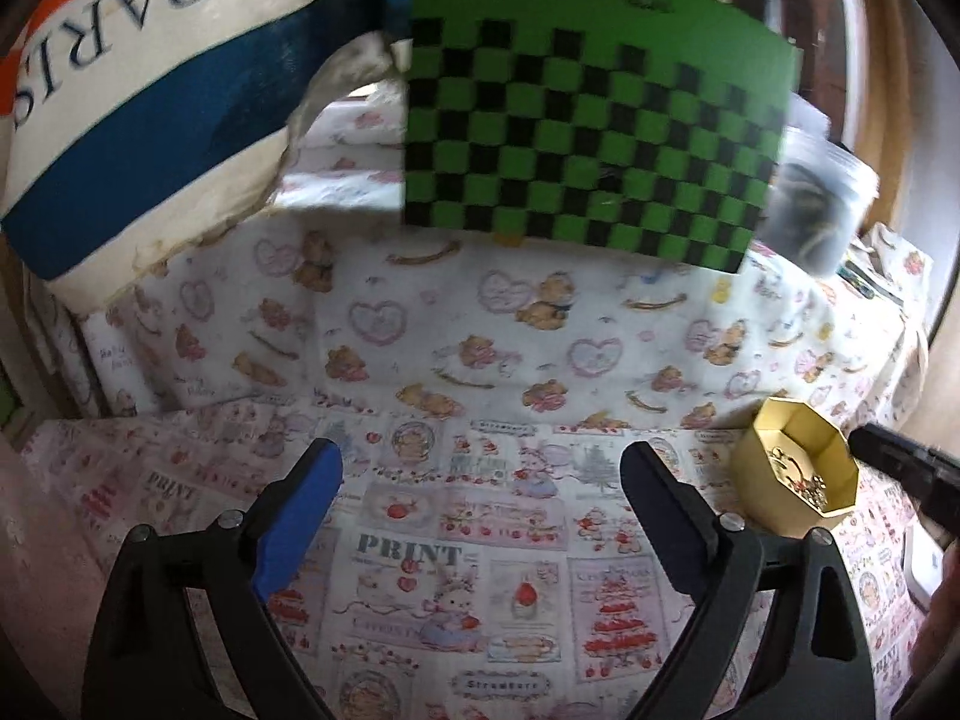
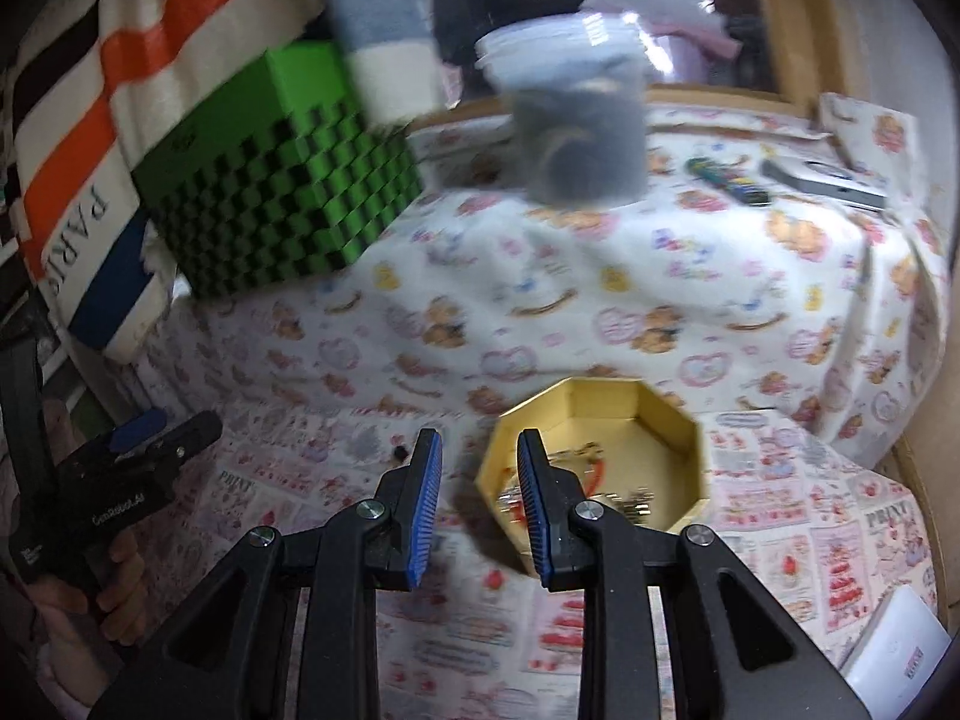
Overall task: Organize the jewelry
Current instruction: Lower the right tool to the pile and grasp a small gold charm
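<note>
A gold octagonal box point(image 2: 606, 402) stands open on the strawberry-print cloth, with a pile of small jewelry point(image 2: 636, 501) in its bottom. My right gripper point(image 2: 479, 441) hovers just in front of the box's left rim. Its blue-padded jaws stand a narrow gap apart with nothing visible between them. A tiny dark piece point(image 2: 397, 452) lies on the cloth left of it. My left gripper point(image 1: 480, 456) is open wide over bare cloth, left of the box point(image 1: 780, 450), and holds nothing. One of the right gripper's fingers point(image 1: 888, 456) reaches toward the box's right side.
A raised ledge under bear-print cloth point(image 2: 540, 312) runs behind the box. On it sit a green-and-black chequered box point(image 1: 588, 138), a striped PARIS bag point(image 1: 138, 96), a clear plastic tub point(image 2: 576, 120) and remotes point(image 2: 726, 177). A white object point(image 2: 894, 654) lies near right.
</note>
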